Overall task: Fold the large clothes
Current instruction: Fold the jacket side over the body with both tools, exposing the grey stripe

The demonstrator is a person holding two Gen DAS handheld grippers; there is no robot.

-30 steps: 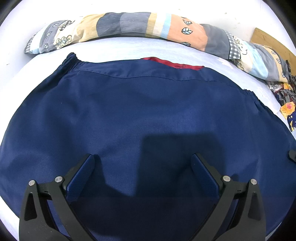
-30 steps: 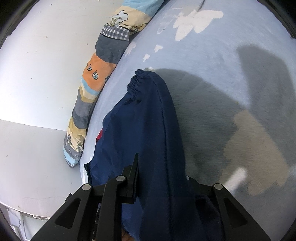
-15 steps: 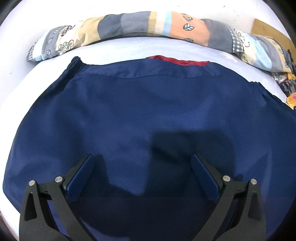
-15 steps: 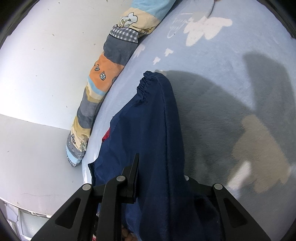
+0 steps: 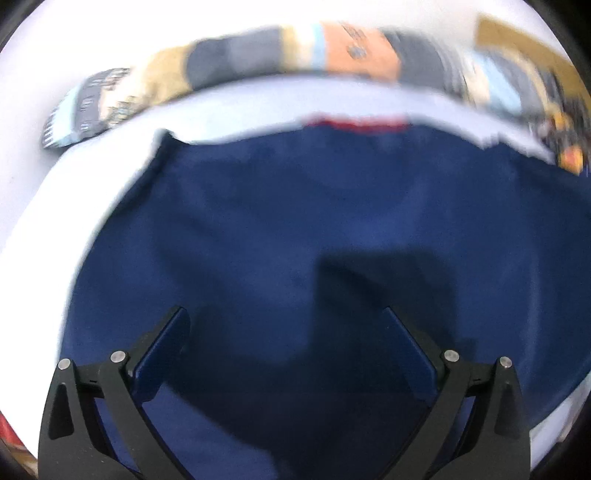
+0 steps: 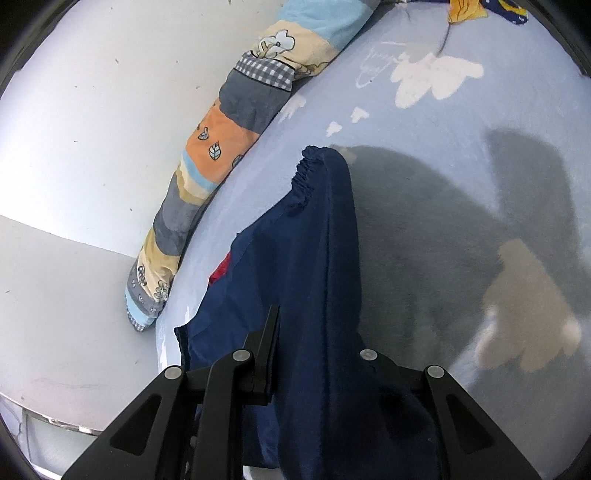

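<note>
A large navy garment (image 5: 314, 221) with a red strip (image 5: 362, 123) at its far edge lies spread on the pale blue bed sheet (image 5: 258, 107). My left gripper (image 5: 284, 314) hovers above its near part, jaws wide open and nothing between them; this view is blurred. My right gripper (image 6: 317, 332) is shut on a fold of the same navy garment (image 6: 317, 240), which drapes over its right finger and hides it. The gathered elastic cuff (image 6: 308, 166) lies on the sheet beyond the gripper.
A long patchwork bolster (image 5: 332, 51) (image 6: 236, 144) runs along the far edge of the bed against a white wall (image 6: 92, 129). Colourful clothes (image 6: 480, 7) and a wooden board (image 5: 517, 40) sit at the far right. The sheet (image 6: 443, 166) carries white cloud prints.
The left view has pulled back and up from the garment and gone blurry; more white sheet shows at its left. The right gripper has risen slightly, still clamped on the fold.
</note>
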